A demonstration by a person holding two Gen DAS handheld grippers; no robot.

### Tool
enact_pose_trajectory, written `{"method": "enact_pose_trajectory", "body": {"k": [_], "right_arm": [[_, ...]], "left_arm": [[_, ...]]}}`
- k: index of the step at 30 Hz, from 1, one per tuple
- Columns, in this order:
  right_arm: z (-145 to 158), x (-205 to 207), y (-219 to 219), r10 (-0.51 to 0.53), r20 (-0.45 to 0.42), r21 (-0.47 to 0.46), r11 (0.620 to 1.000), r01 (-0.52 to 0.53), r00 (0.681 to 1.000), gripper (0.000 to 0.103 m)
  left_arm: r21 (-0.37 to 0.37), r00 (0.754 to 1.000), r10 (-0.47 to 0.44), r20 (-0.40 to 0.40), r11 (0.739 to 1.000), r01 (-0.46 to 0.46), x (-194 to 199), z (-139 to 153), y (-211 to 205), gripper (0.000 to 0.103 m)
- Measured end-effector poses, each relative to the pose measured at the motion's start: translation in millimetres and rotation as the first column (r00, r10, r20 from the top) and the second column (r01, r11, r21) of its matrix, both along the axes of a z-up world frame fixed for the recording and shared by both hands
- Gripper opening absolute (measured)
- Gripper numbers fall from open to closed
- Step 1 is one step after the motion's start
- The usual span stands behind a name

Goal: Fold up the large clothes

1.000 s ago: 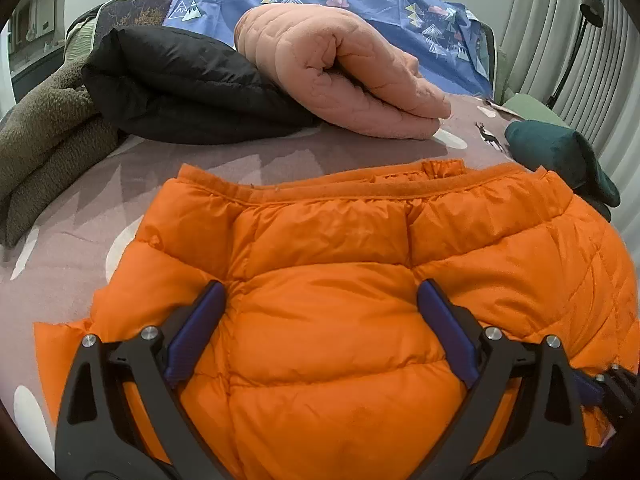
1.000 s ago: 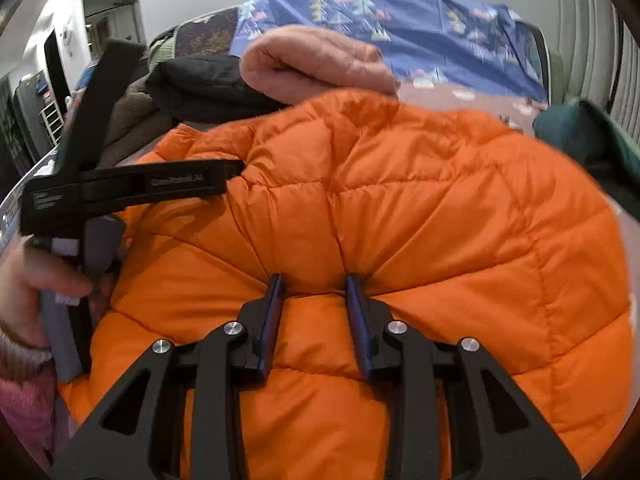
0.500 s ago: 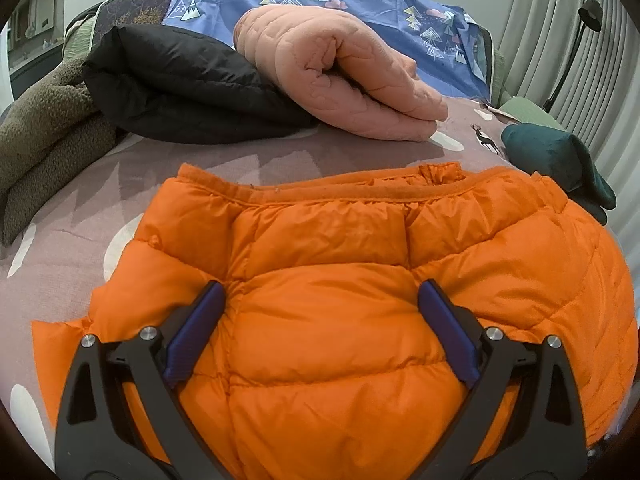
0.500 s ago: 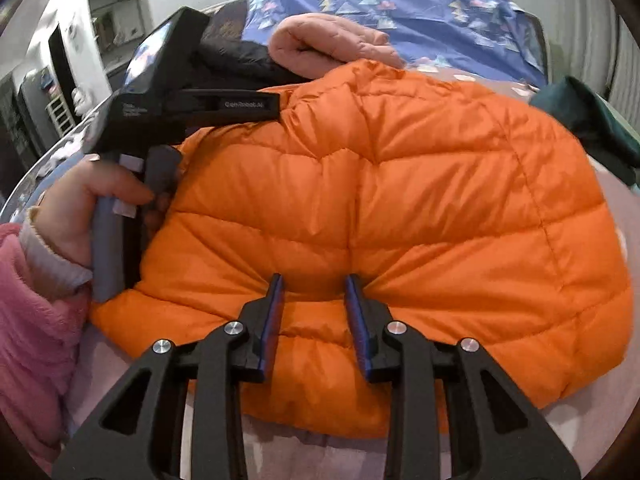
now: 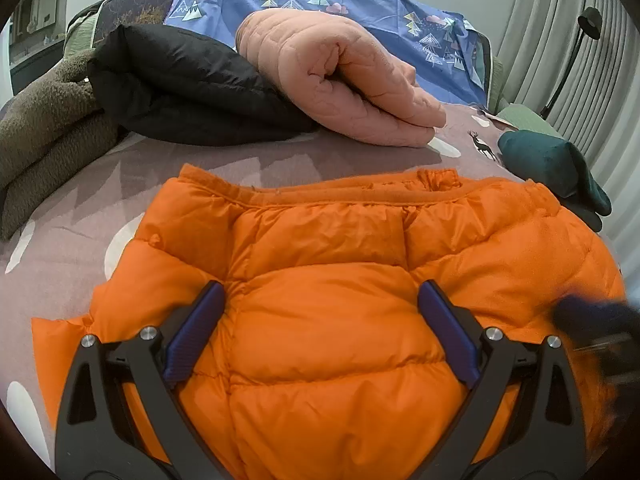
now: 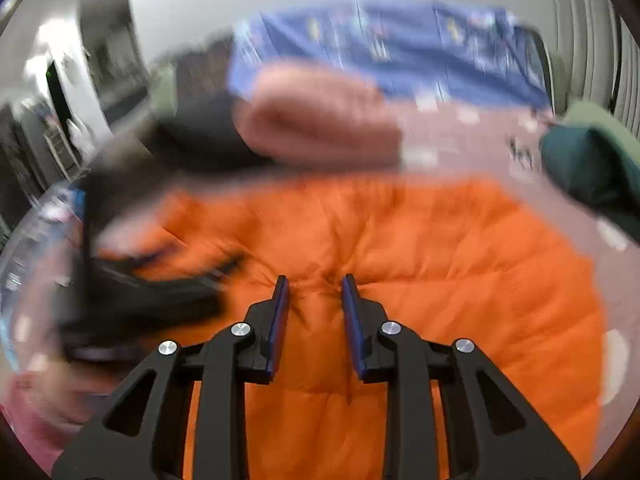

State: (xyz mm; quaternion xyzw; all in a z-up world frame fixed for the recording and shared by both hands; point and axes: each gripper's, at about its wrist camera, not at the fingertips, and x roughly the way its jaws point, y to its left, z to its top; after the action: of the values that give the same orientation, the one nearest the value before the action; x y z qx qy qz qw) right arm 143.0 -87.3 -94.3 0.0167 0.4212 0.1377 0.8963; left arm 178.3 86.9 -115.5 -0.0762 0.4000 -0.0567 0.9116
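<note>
An orange puffer jacket lies folded on the mauve bed cover, collar edge facing away. My left gripper is open wide, its blue pads resting down on the jacket's middle. My right gripper has its pads closed on a pinched fold of the orange jacket; that view is motion-blurred. The left gripper's black body shows blurred at the left of the right wrist view. The right gripper appears as a dark blur at the jacket's right edge.
Behind the jacket lie a folded pink quilted garment, a black jacket and an olive fleece. A dark green garment sits at the right. A blue tree-print sheet covers the headboard. Curtains hang at the right.
The right gripper has swung across the jacket, still pinching its fold, and its view is now blurred. The lifted jacket half has come down flatter. The left gripper has stayed put.
</note>
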Motion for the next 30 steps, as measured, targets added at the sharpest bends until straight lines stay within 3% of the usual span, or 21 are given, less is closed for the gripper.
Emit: {"method": "enact_pose_trajectory", "body": {"k": [5,10,12,15,17,20,21,30], "right_arm": [[-5.6,-6.2,13.5,0.003,0.064,-0.095,0.995,0.003,0.998,0.028],[15.4,-3.0,-5.2,-0.017,0.041,0.006,1.000,0.017,0.999,0.028],[30.9,-3.7,-11.8,-0.042,0.068,0.053,0.998,0.039,0.997,0.028],[50.9,6.3,-11.3,-0.043,0.134,0.047,0.998,0.037,0.990,0.028],[44.2,18.7,-14.5,-0.056,0.115,0.067,0.997,0.048,0.992,0.028],[-3.7,40.1,-22.0,-0.079,-0.006,0.098,0.992,0.079,0.997,0.027],[-10.0,40.0,-25.1,-0.078,-0.007,0.131,0.988,0.078,0.997,0.027],[-13.1,37.2,-17.3,-0.074,0.007,0.090,0.993,0.073,0.997,0.028]], "left_arm": [[-0.008,1.000,-0.002,-0.016,1.000,0.002,1.5,-0.9,1.1,0.098],[-0.017,1.000,-0.004,0.000,1.000,0.004,-1.5,1.1,1.6,0.098],[-0.023,1.000,-0.001,0.008,1.000,0.002,-2.6,2.7,2.1,0.098],[-0.022,1.000,0.003,0.018,1.000,-0.002,-5.0,4.0,1.9,0.098],[-0.025,1.000,0.004,0.020,1.000,-0.003,-5.5,4.7,2.3,0.098],[-0.039,1.000,0.007,0.021,0.999,-0.006,-5.4,5.5,4.1,0.098],[-0.066,1.000,0.010,0.023,0.998,-0.008,-5.7,7.1,6.9,0.098],[-0.051,1.000,0.012,0.022,0.999,-0.011,-5.7,6.6,5.9,0.098]]}}
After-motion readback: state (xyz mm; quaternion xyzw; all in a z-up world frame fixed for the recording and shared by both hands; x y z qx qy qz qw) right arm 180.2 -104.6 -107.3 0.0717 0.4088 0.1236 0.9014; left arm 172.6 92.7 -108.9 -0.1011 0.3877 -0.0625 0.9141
